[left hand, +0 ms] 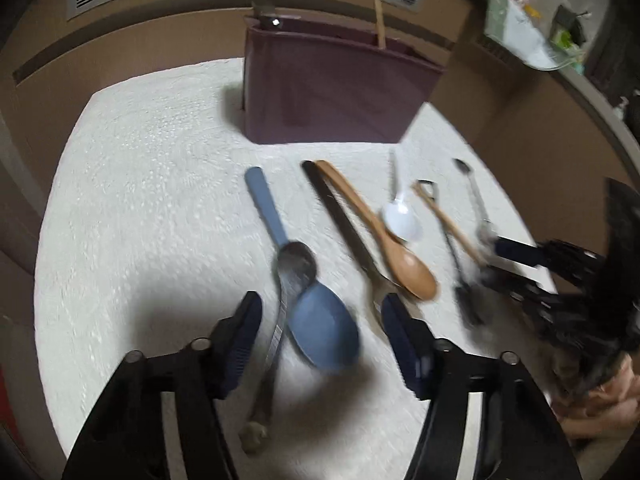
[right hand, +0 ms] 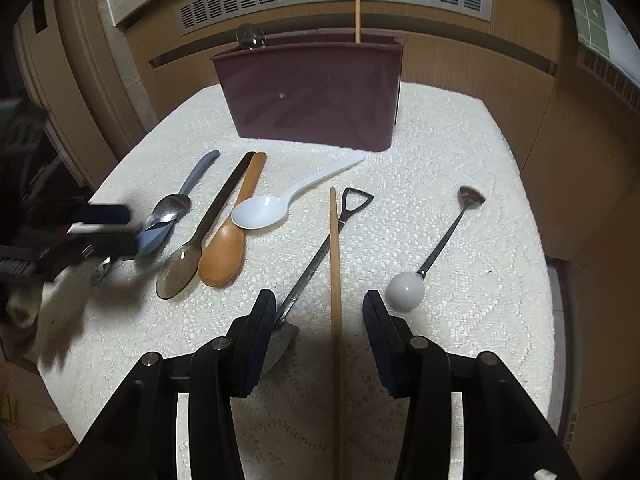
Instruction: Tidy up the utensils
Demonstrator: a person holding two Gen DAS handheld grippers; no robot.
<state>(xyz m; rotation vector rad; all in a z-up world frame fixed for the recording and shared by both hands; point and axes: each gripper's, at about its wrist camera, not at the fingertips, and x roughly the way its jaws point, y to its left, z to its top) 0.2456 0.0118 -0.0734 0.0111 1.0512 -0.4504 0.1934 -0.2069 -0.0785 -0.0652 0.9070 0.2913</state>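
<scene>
Both grippers are held with jaws spread and empty. The left gripper hovers over the blue plastic spoon, which overlaps a metal spoon; both could be dragged together. The right gripper straddles a wooden chopstick beside a shovel-shaped metal spoon, risking a double pick. The maroon plastic utensil holder stands at the far edge of the white textured mat.

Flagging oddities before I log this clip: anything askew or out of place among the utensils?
Mostly a tidy row on the white cloth. Two overlaps stand out: the metal spoon lies crossed over the blue spoon, and the single wooden chopstick crosses the shovel-shaped spoon. Its apparent mate already stands in the maroon holder.
</scene>
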